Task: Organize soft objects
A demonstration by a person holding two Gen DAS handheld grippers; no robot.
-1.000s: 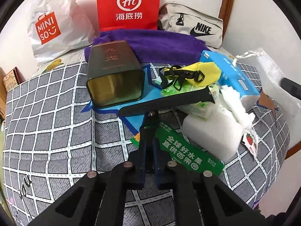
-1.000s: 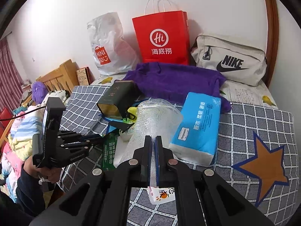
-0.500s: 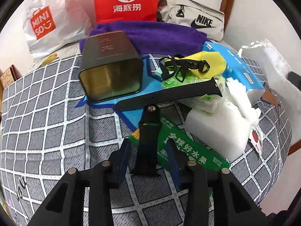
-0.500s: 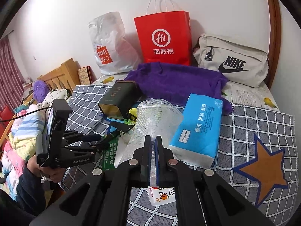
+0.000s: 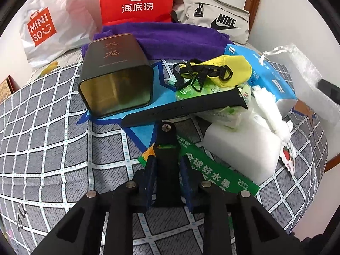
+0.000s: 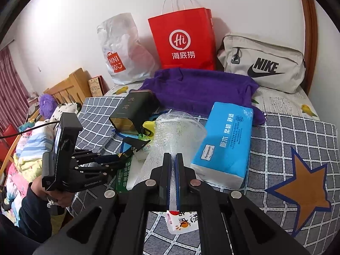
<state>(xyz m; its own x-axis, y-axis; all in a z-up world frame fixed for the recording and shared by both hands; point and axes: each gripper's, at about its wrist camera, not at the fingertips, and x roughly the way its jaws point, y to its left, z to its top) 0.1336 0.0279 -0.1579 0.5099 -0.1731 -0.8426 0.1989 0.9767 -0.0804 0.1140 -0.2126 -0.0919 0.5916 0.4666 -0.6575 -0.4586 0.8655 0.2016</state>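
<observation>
A short black watch strap piece (image 5: 166,148) with a buckle lies flat on a green packet (image 5: 214,178). My left gripper (image 5: 167,165) straddles it, its jaws closing, and the blue pads (image 5: 150,174) meet the strap's two edges. The same left gripper (image 6: 127,153) shows at the left of the right wrist view, in a person's hand. A longer black strap (image 5: 184,106) rests across the pile just beyond. My right gripper (image 6: 174,163) is shut on the edge of a clear mesh plastic bag (image 6: 178,136), holding it up beside a blue tissue pack (image 6: 227,142).
On the checked bedspread (image 5: 53,138) are a dark tin box (image 5: 116,85), a yellow pouch with black cords (image 5: 225,70), a white foam block (image 5: 240,150) and a purple towel (image 5: 170,38). A red paper bag (image 6: 184,40), a white shopping bag (image 6: 121,51) and a beige bag (image 6: 263,63) line the wall.
The left jaws went from shut to wide open around the short strap, then narrowed onto its edges. The right gripper and its bag stayed put.
</observation>
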